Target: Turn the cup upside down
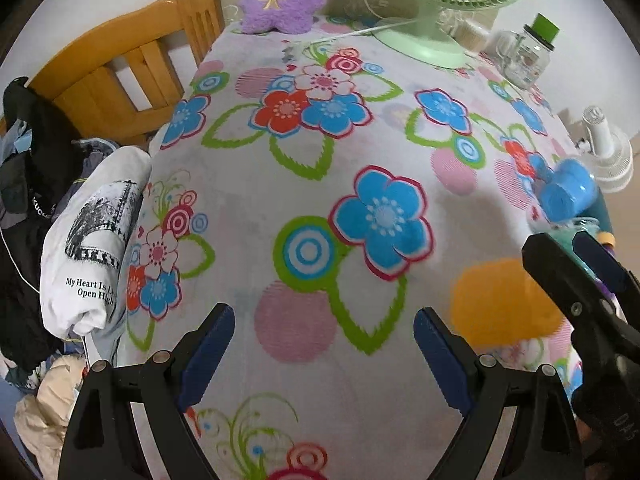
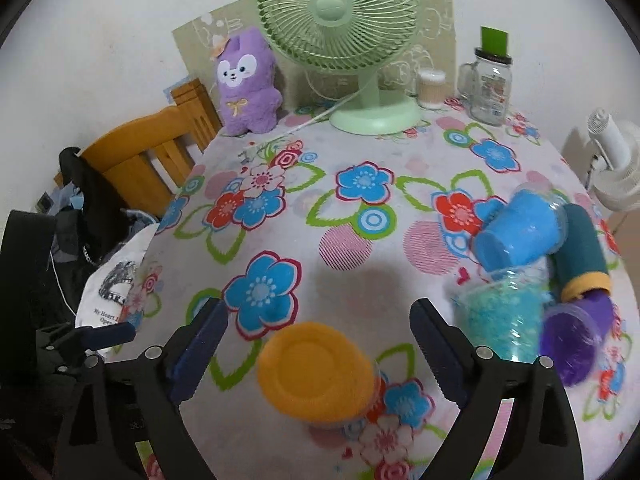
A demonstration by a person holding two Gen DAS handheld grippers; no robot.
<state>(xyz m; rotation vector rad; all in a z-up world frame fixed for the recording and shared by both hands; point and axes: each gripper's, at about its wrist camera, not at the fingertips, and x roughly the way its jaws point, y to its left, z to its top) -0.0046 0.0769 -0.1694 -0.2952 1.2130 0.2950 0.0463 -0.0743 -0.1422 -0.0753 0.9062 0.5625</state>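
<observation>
Your floral-clothed counter (image 2: pixel 360 216) carries the green fan (image 2: pixel 340 24) at the back, a heap of cups (image 2: pixel 516 236) lying at right, and the orange cup (image 2: pixel 316 372) base-up between your right gripper (image 2: pixel 320 344) fingers, spread wide without touching it, while your left gripper (image 1: pixel 324 344) fingers gape empty.

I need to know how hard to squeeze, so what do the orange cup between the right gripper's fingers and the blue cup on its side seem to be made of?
The orange cup looks fuzzy and matte, probably felt or flocking over a clear plastic cup; blur leaves it open. The blue cup has the same soft look, with a clear glossy rim showing, likely plastic.
</observation>
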